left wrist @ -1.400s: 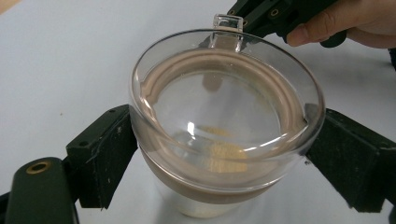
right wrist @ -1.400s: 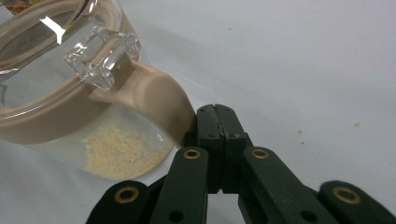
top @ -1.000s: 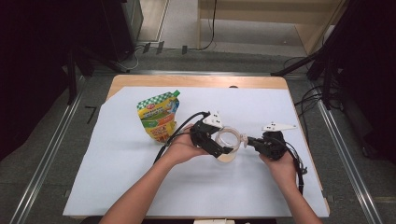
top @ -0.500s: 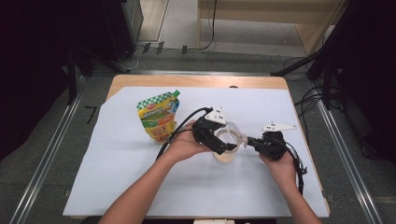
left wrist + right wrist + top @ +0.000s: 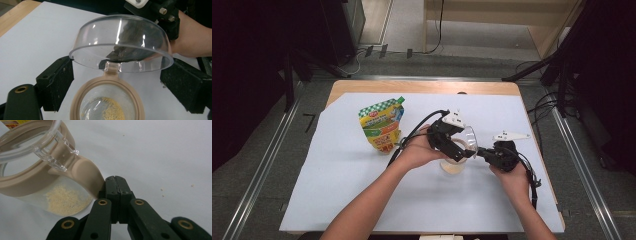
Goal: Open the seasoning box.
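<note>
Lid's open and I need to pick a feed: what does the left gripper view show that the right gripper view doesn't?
Left gripper view: down into the jar, the lid's whole dome tilted open, left gripper jaws wide either side of it, the right hand behind. Right gripper view: the right gripper shut, tips by the jar's beige tab. Both: beige rim, clear lid, grains inside.

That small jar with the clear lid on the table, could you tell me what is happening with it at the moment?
A person is opening the jar with two handheld grippers. The left gripper has its jaws set wide on either side of the clear domed lid, which is tipped up on its hinge. The right gripper, jaws shut, presses against the jar's beige collar. A little yellowish powder lies inside. A printed pouch stands nearby on the white table cover.
</note>
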Motion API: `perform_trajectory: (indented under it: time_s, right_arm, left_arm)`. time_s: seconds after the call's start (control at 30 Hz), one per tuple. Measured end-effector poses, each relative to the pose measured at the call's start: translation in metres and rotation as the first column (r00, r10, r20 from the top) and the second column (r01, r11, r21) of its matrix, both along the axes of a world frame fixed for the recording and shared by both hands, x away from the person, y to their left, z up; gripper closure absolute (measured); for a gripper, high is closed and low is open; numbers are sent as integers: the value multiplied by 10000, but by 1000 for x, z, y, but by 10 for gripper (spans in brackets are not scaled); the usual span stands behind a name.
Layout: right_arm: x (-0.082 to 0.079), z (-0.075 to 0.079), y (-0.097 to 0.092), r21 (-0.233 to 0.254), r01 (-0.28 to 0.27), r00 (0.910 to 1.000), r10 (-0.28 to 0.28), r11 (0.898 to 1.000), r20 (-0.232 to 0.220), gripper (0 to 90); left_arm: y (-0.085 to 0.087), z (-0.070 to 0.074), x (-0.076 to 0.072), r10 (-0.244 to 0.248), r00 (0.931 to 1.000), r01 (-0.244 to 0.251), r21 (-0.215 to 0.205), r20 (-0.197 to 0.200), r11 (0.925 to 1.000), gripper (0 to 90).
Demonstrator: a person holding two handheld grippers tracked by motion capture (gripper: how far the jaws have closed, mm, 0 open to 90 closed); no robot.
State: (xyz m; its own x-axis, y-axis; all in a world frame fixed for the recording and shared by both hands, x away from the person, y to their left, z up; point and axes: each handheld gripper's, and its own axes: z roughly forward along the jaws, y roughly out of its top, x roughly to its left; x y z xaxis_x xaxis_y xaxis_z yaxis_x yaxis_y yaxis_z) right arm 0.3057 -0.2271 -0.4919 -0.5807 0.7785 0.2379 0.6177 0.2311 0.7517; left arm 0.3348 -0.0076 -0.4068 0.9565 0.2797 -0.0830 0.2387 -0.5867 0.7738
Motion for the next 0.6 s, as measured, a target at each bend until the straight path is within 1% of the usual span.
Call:
perform_trajectory:
  time_s: [0.1,0.17,0.33,0.37,0.5,0.6]
  right_arm:
    - [0,0,0,15,24,10000,-24,10000,-44,900]
    - [-1,0,0,18,20,10000,-20,10000,-46,900]
    - [-1,0,-1,61,-1,10000,2,10000,-38,900]
    - [-1,0,-1,35,-31,10000,31,10000,-10,900]
    - [-1,-1,-1,44,-39,10000,39,10000,-10,900]
    - [0,-1,-2,137,-34,10000,34,9999,-65,900]
  left_arm:
    - [-4,0,1,-29,10000,29,-50,-94,10000,128]
    - [-7,0,2,-49,10000,49,-29,-81,10000,128]
    - [-13,-3,4,-30,9995,21,-264,-328,9996,130]
    - [-15,-4,5,34,9993,-48,-364,-384,9993,131]
    - [-17,-5,5,43,9993,-57,-371,-368,9993,131]
    - [-19,-5,6,87,9994,-99,-347,-349,9993,130]
